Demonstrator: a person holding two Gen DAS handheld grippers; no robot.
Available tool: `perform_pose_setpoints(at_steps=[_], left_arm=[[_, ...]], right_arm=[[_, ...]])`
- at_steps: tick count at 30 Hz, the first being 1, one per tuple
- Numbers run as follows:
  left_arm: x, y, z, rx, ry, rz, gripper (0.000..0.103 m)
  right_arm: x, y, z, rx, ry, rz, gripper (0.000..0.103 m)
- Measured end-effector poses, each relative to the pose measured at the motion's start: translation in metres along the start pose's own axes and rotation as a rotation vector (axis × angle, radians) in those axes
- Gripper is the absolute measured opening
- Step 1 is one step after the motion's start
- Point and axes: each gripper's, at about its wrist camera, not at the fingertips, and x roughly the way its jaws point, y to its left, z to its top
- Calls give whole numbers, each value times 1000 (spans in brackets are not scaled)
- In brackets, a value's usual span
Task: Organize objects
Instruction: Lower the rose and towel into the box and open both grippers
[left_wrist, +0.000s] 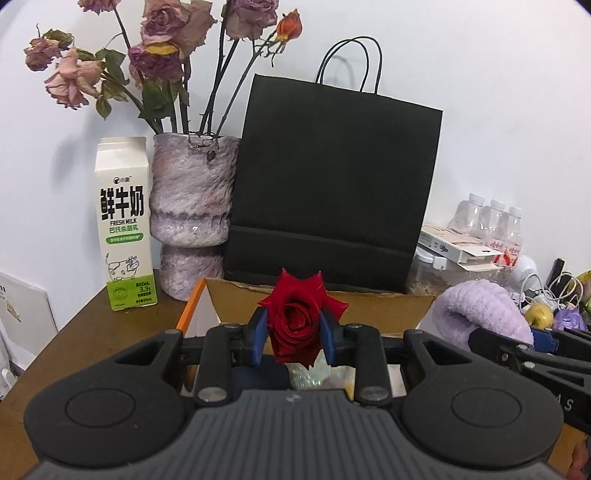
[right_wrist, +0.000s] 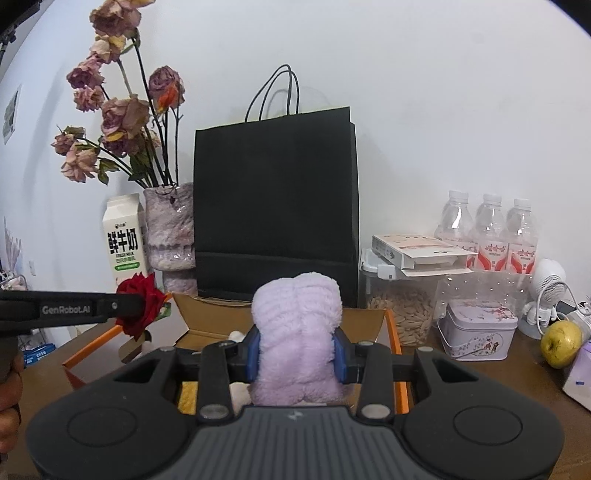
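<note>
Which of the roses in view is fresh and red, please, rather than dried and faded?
The red rose clamped between the left gripper's jaws; the others, standing in the vase, are withered and dusty pink.

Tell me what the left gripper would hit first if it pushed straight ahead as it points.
Most likely the black paper bag, standing directly ahead past the cardboard box. The left gripper, shut on the red rose, seems to clear the box's far wall, though depth is unclear.

Right claw (right_wrist: 297, 350) clamped on lilac plush towel (right_wrist: 297, 328) above open cardboard box (right_wrist: 218, 314). Left claw (right_wrist: 138, 308) pinching red rose (right_wrist: 142, 302). Black paper bag (right_wrist: 275, 206) behind.
</note>
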Motion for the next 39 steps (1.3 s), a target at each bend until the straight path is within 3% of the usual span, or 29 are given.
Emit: perform_pose_setpoints(at_steps=[16, 17, 18, 19, 20, 21, 23, 39], left_arm=[[35, 1, 3, -4, 8, 6, 34], [35, 0, 3, -2, 7, 10, 43], [35, 0, 3, 1, 8, 13, 63], [34, -1, 2, 2, 7, 18, 76], [32, -1, 2, 0, -3, 26, 100], [30, 0, 2, -3, -24, 40, 103], [27, 0, 3, -4, -49, 63, 103], [20, -1, 5, -9, -34, 52, 103]], right_arm=[[36, 7, -1, -31, 37, -8, 37], [36, 8, -1, -32, 41, -6, 39], [37, 8, -2, -33, 47, -3, 43], [38, 8, -3, -35, 49, -5, 47], [39, 9, -3, -38, 54, -10, 61], [39, 10, -4, -45, 57, -21, 84], [38, 12, -6, -56, 45, -42, 103], [33, 9, -3, -31, 41, -45, 103]])
